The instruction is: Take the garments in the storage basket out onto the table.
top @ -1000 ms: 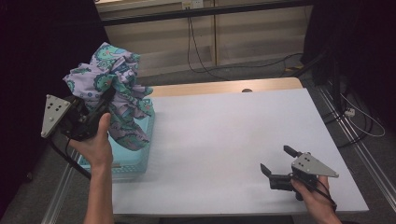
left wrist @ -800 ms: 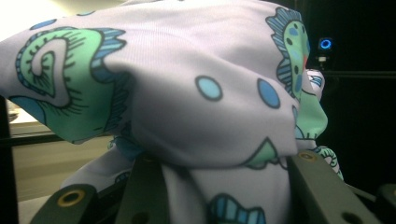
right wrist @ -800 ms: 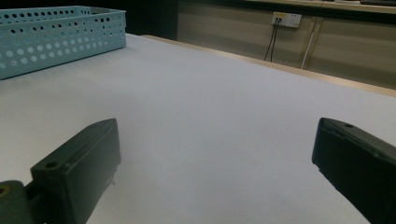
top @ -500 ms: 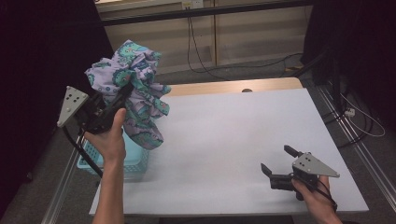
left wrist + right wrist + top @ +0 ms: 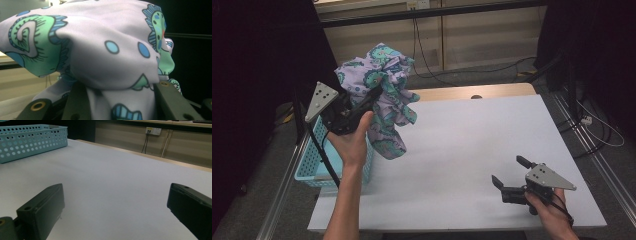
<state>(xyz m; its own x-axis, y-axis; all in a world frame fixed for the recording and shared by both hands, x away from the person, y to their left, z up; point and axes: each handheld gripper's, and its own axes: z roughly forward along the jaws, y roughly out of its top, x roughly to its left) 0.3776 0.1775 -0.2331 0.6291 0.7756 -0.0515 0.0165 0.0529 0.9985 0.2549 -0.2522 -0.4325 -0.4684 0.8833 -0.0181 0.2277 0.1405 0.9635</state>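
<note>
A lilac cloth (image 5: 382,95) with a green and blue paisley print hangs bunched in the air above the table's left side. My left gripper (image 5: 374,94) is shut on its upper part, and the loose end dangles down to about the table's left edge. In the left gripper view the cloth (image 5: 105,50) bulges over both jaws and hides the gap between them. My right gripper (image 5: 510,172) rests low on the white table near the front right corner, open, with nothing between its fingers (image 5: 42,207).
A light blue perforated basket (image 5: 314,160) stands at the table's left edge, partly behind my left forearm; it appears far left in the right gripper view as the basket (image 5: 30,141). The white tabletop (image 5: 472,135) spreads between both hands. Cables run along the floor behind.
My left gripper has carried the cloth rightward, from above the basket toward the table's left edge. The right gripper has stayed where it was.
</note>
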